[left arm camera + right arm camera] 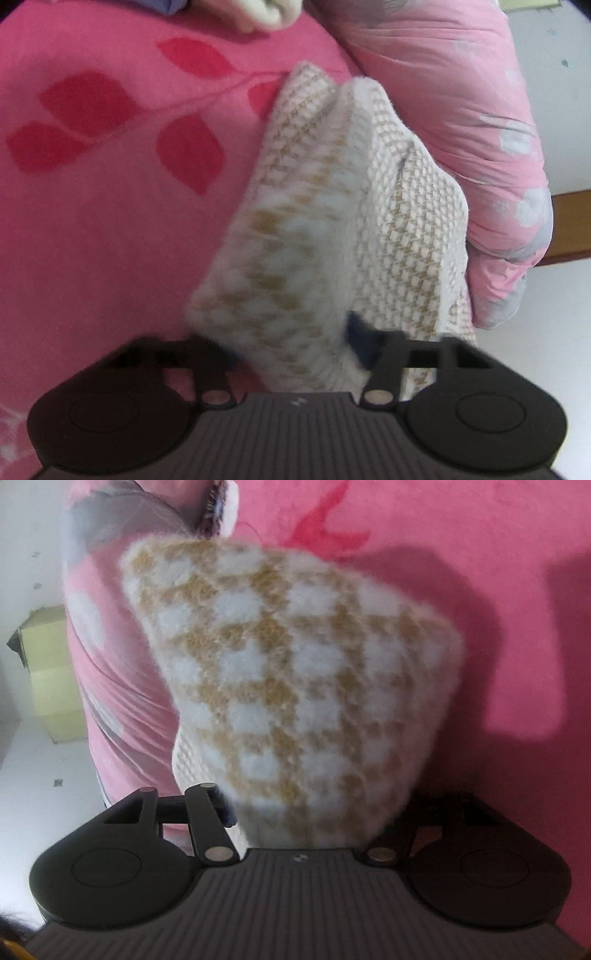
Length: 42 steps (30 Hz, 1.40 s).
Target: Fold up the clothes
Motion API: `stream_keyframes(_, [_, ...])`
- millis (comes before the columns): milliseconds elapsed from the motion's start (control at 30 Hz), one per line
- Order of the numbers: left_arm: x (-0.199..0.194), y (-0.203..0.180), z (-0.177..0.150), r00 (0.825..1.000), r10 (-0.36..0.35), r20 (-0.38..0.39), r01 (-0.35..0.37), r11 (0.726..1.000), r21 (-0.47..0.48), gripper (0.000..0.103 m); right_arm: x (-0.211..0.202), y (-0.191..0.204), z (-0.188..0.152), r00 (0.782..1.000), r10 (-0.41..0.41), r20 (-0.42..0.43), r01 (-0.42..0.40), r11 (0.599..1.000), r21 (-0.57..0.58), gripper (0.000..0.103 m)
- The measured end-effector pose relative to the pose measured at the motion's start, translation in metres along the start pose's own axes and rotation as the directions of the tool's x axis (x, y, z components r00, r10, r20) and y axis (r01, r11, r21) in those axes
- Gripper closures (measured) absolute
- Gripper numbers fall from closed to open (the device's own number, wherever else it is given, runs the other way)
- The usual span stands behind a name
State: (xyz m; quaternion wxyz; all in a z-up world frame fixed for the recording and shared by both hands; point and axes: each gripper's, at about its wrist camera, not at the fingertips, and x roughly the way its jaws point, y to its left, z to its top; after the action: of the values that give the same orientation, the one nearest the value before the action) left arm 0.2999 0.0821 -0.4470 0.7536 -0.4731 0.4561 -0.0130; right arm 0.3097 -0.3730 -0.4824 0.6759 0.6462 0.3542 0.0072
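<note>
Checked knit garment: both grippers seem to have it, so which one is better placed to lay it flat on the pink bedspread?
Probably the right gripper: its side of the knit garment faces open bedspread, while the left gripper is crowded by the quilt.

White-and-tan checked knit garment (295,686), pink sheet (92,229) with red leaves

The left gripper (295,332) angles downward, its jaws closed on cloth. The right gripper (306,805) does likewise, tilted less steeply.
</note>
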Motion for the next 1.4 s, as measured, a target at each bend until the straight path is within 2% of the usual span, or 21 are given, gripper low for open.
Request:
stream_keyframes(33, [-0.001, -0.002, 0.000, 1.000, -0.009, 0.001, 0.009, 1.000, 0.006, 0.080, 0.000, 0.003, -0.003, 1.000, -0.005, 0.006, 0.005, 1.000, -0.030, 0.071])
stream_keyframes(100, [-0.008, -0.008, -0.001, 1.000, -0.006, 0.025, 0.005, 0.999, 0.034, 0.086, -0.005, 0.008, -0.006, 1.000, 0.026, 0.004, -0.025, 0.998, -0.063, 0.079])
stream_keyframes(233, [-0.035, -0.018, -0.008, 0.996, -0.014, 0.087, 0.009, 0.998, 0.056, 0.092, -0.015, 0.031, -0.012, 0.999, 0.044, -0.026, -0.047, 0.985, -0.167, 0.081])
stream_keyframes(400, [-0.079, -0.017, -0.025, 0.990, -0.001, 0.138, -0.005, 0.999, 0.045, 0.093, -0.038, 0.046, -0.028, 0.991, 0.067, -0.112, -0.091, 0.971, -0.221, 0.081])
stream_keyframes(500, [-0.112, -0.006, -0.051, 0.994, 0.022, 0.109, -0.025, 0.999, 0.028, 0.093, -0.065, 0.038, -0.046, 0.985, 0.054, -0.164, -0.088, 0.975, -0.205, 0.081])
stream_keyframes(633, [-0.162, 0.019, -0.102, 0.996, 0.083, 0.023, -0.083, 0.997, 0.005, 0.093, -0.116, 0.014, -0.075, 0.972, 0.012, -0.234, -0.050, 0.987, -0.155, 0.081])
stream_keyframes(700, [-0.184, 0.033, -0.127, 0.992, 0.122, -0.025, -0.122, 0.992, 0.002, 0.093, -0.142, -0.003, -0.089, 0.960, -0.022, -0.280, -0.015, 0.991, -0.130, 0.081])
stream_keyframes(733, [-0.186, 0.041, -0.138, 0.987, 0.153, -0.053, -0.152, 0.988, 0.030, 0.091, -0.154, -0.013, -0.096, 0.951, -0.041, -0.305, 0.005, 0.993, -0.119, 0.081])
stream_keyframes(767, [-0.187, 0.048, -0.148, 0.980, 0.183, -0.081, -0.179, 0.982, 0.056, 0.086, -0.162, -0.023, -0.100, 0.942, -0.076, -0.327, 0.039, 0.992, -0.118, 0.080])
stream_keyframes(867, [-0.180, 0.064, -0.157, 0.961, 0.234, -0.149, -0.219, 0.970, 0.108, 0.070, -0.169, -0.047, -0.102, 0.899, -0.219, -0.380, 0.170, 0.973, -0.157, 0.069])
stream_keyframes(900, [-0.180, 0.065, -0.155, 0.959, 0.231, -0.161, -0.213, 0.970, 0.121, 0.068, -0.169, -0.054, -0.101, 0.879, -0.271, -0.393, 0.216, 0.960, -0.178, 0.058])
stream_keyframes(933, [-0.181, 0.065, -0.152, 0.958, 0.229, -0.175, -0.207, 0.969, 0.137, 0.064, -0.170, -0.055, -0.096, 0.864, -0.289, -0.412, 0.232, 0.955, -0.183, 0.053])
stream_keyframes(967, [-0.186, 0.063, -0.148, 0.955, 0.228, -0.192, -0.199, 0.967, 0.161, 0.059, -0.171, -0.055, -0.091, 0.851, -0.299, -0.431, 0.241, 0.953, -0.185, 0.053])
stream_keyframes(1000, [-0.193, 0.061, -0.146, 0.951, 0.230, -0.206, -0.193, 0.964, 0.185, 0.056, -0.174, -0.051, -0.086, 0.829, -0.328, -0.453, 0.258, 0.943, -0.209, 0.047])
stream_keyframes(1033, [-0.200, 0.060, -0.144, 0.947, 0.232, -0.220, -0.187, 0.960, 0.208, 0.052, -0.179, -0.043, -0.082, 0.797, -0.382, -0.469, 0.283, 0.921, -0.270, 0.041])
stream_keyframes(1133, [-0.218, 0.050, -0.128, 0.938, 0.238, -0.251, -0.168, 0.948, 0.272, 0.052, -0.196, -0.016, -0.073, 0.679, -0.540, -0.498, 0.320, 0.828, -0.461, 0.039])
stream_keyframes(1167, [-0.225, 0.046, -0.122, 0.940, 0.238, -0.246, -0.162, 0.943, 0.292, 0.052, -0.201, -0.004, -0.070, 0.651, -0.571, -0.500, 0.314, 0.803, -0.507, 0.039])
stream_keyframes(1200, [-0.230, 0.042, -0.118, 0.943, 0.235, -0.235, -0.157, 0.938, 0.308, 0.051, -0.205, 0.012, -0.068, 0.636, -0.584, -0.504, 0.284, 0.785, -0.551, 0.039])
stream_keyframes(1300, [-0.232, 0.023, -0.094, 0.965, 0.212, -0.157, -0.144, 0.921, 0.362, 0.049, -0.197, 0.071, -0.067, 0.681, -0.541, -0.493, 0.123, 0.748, -0.652, 0.039])
stream_keyframes(1400, [-0.212, -0.009, -0.075, 0.982, 0.169, -0.087, -0.114, 0.890, 0.440, 0.049, -0.163, 0.121, -0.067, 0.780, -0.451, -0.434, 0.009, 0.701, -0.713, 0.039])
